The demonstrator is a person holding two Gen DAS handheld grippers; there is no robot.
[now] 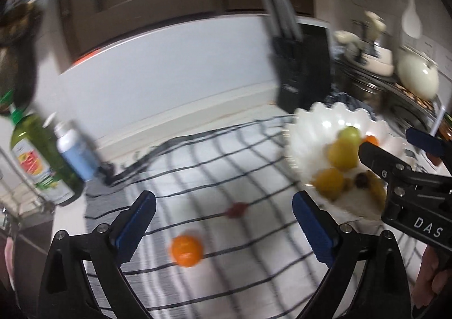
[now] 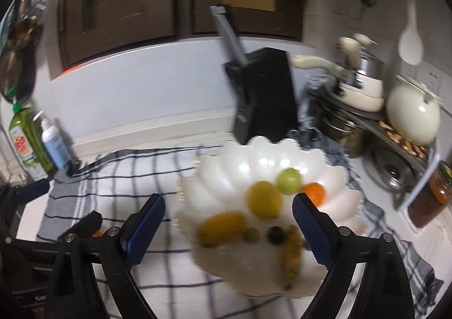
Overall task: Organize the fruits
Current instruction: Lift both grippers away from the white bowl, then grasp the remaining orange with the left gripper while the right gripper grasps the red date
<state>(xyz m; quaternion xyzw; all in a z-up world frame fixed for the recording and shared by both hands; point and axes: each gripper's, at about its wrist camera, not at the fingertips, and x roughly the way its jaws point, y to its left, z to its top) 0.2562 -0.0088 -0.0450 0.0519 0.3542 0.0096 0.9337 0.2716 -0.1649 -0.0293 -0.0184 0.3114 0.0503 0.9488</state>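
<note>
Fruits remaining loose: a small round orange fruit (image 1: 186, 250) and a smaller dark-red fruit (image 1: 236, 209), both on the black-and-white checked cloth (image 1: 226, 155) over the counter, well left of the white scalloped bowl (image 2: 254, 155). Left tool (image 1: 223, 227) — fingers apart, empty — frames the orange fruit. Judgement: descend squarely, close gently at the widest girth; it may roll. Bowl already holds yellow, green and orange pieces. Right tool (image 2: 228, 227) — apart, empty — hovers at the bowl; keep it clear of the delivery path.
</note>
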